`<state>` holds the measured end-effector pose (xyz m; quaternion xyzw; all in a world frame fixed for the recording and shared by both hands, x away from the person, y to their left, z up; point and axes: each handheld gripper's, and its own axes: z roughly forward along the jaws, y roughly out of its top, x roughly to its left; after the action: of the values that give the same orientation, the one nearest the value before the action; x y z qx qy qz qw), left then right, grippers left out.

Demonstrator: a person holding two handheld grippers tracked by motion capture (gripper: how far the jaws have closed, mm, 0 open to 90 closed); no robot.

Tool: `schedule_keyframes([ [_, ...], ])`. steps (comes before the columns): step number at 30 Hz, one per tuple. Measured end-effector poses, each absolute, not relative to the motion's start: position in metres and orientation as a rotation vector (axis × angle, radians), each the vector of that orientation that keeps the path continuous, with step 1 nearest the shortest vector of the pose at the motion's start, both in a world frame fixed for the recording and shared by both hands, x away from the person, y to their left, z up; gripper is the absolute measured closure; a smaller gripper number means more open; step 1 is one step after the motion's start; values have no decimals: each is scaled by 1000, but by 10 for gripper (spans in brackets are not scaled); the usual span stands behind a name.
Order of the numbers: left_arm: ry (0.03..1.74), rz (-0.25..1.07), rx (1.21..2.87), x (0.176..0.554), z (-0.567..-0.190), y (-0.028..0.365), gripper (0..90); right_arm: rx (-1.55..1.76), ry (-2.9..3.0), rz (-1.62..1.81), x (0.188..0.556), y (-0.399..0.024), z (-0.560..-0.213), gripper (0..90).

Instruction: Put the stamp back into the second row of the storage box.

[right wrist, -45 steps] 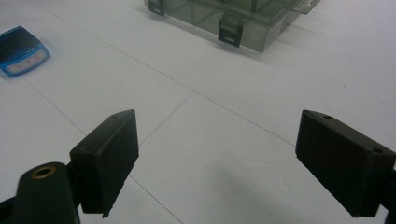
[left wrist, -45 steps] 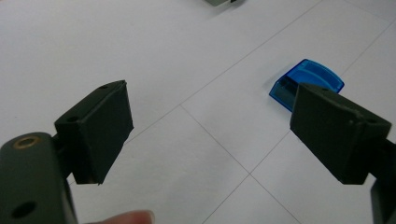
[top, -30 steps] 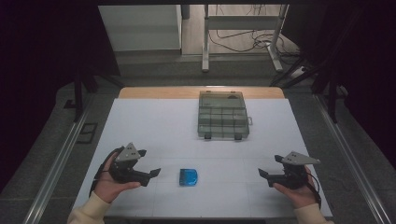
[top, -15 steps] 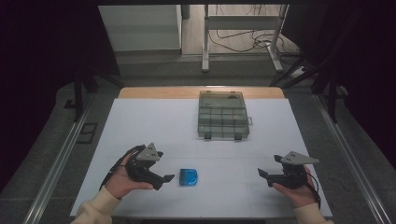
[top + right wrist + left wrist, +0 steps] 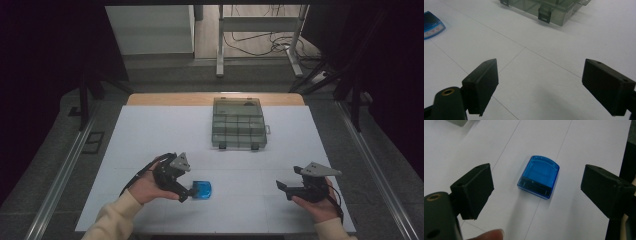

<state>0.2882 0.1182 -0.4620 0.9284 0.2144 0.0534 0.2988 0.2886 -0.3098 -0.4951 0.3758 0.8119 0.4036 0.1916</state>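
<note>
A small blue plastic box point(image 5: 201, 189) point(image 5: 539, 176) lies flat on the white table point(image 5: 150, 135), near its front edge. My left gripper point(image 5: 187, 194) point(image 5: 537, 191) is open right beside it, the jaws spread wide with the box lying just ahead between them, untouched. A corner of the blue box point(image 5: 431, 23) shows at the far left of the right gripper view. My right gripper point(image 5: 281, 187) point(image 5: 541, 85) hovers open over bare table at the front right, nothing between its jaws.
A clear grey compartment case point(image 5: 238, 123) point(image 5: 549, 7) with dark latches sits shut at the table's far middle. A wooden strip point(image 5: 215, 98) edges the far side. Metal rails point(image 5: 60, 175) run along both sides of the table; a stand with cables point(image 5: 260, 40) is beyond.
My left gripper has moved right across the table to the blue box, now framing it with open jaws. The right gripper has stayed where it was.
</note>
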Motion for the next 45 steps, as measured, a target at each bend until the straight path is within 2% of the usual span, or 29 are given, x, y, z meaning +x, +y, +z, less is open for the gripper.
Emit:
schedule_keyframes([
  [26, 401, 63, 2713, 306, -504, 72, 124, 1050, 2295, 1116, 290, -308, -498, 137],
  [36, 358, 78, 2749, 307, -514, 68, 237, 1047, 2300, 1106, 290, -308, -498, 137],
  [41, 304, 87, 2742, 306, -511, 70, 364, 1046, 2301, 1102, 290, -308, -498, 138],
  [45, 271, 102, 2739, 305, -511, 71, 396, 1046, 2301, 1101, 290, -308, -498, 138],
])
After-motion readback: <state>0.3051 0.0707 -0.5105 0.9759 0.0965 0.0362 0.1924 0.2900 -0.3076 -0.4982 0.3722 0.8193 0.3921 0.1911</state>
